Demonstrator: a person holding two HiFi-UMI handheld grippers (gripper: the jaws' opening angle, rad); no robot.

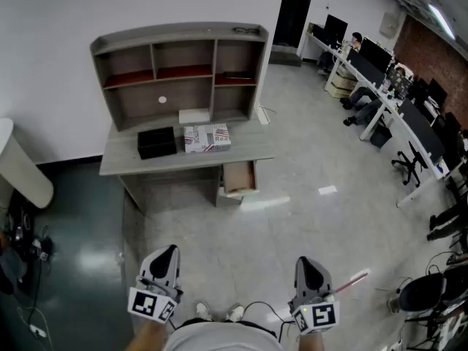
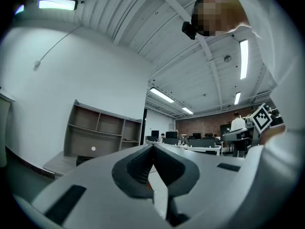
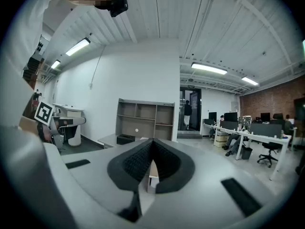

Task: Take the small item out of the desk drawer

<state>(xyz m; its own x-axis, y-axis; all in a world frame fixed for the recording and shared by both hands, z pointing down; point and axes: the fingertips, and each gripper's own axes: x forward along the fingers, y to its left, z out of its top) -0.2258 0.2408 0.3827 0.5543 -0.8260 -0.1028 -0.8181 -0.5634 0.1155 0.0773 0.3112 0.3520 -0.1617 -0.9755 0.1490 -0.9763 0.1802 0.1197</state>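
**Both jaws shut, drawer well ahead**

Left gripper [image 1: 165, 258]: jaws pressed together, nothing between them, held low near the body. Ahead, well apart, the desk [image 1: 124, 159] worktop carries a black box [image 1: 156, 142] and a patterned box [image 1: 207, 137]. Under its right end the drawer [image 1: 239, 178] stands pulled out. The small item inside is too small to make out. Right gripper [image 1: 306, 265]: jaws likewise closed, empty.

Risks, as I judge them: reaching in with closed jaws could shove the item to the back, and a knock on the drawer front could push it shut.
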